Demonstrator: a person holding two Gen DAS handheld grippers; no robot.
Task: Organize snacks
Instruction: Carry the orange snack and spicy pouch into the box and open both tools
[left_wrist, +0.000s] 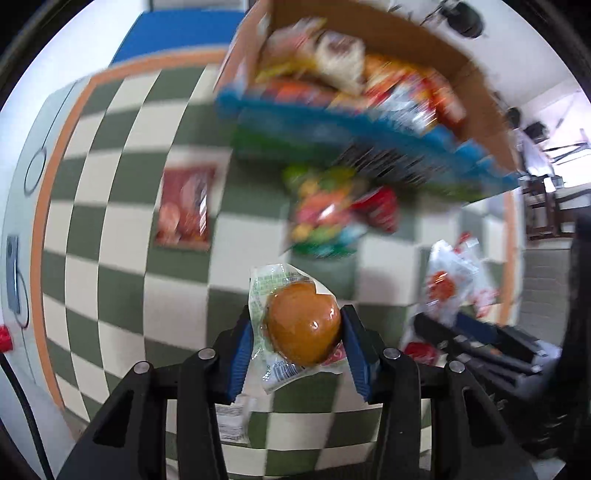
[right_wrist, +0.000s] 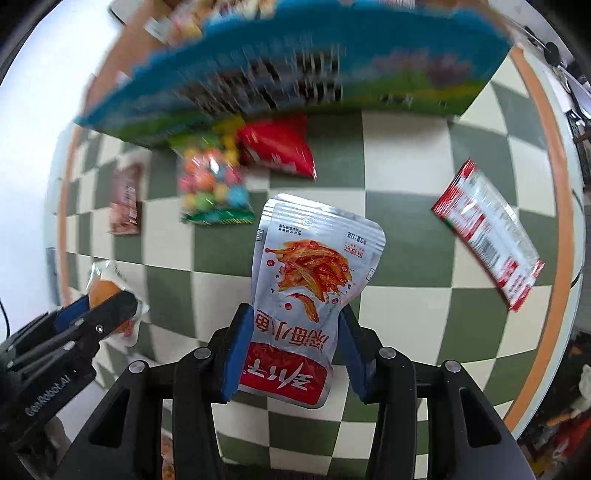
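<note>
Right, both grippers loaded, above the checkered table (left_wrist: 110, 206).

Left wrist view: left gripper (left_wrist: 301, 328), jaws narrow and clamped on a wrapped brown bun (left_wrist: 303, 325), pads on either side of the round part, wrapper ends sticking out front and back. Cardboard box (left_wrist: 476, 85) sits ahead, already holding snack packets. Candy bag (left_wrist: 321, 210) and red packet (left_wrist: 380, 208) lie just in front of its printed wall. Suggest clearing that wall before letting go, and dropping the bun on a flat spot so it doesn't roll.

Right wrist view: right gripper (right_wrist: 295, 332), jaws narrow, pinching a silver fish-snack pouch (right_wrist: 314, 266) near its lower end; upper part stands free, so it may flop. Keep the hold firm and carry it in top-first. The two grippers are close; stagger the drops.

Hard to read: the box is motion-blurred in both views, its inside cut off in the right one. Free space in it unclear.
</note>
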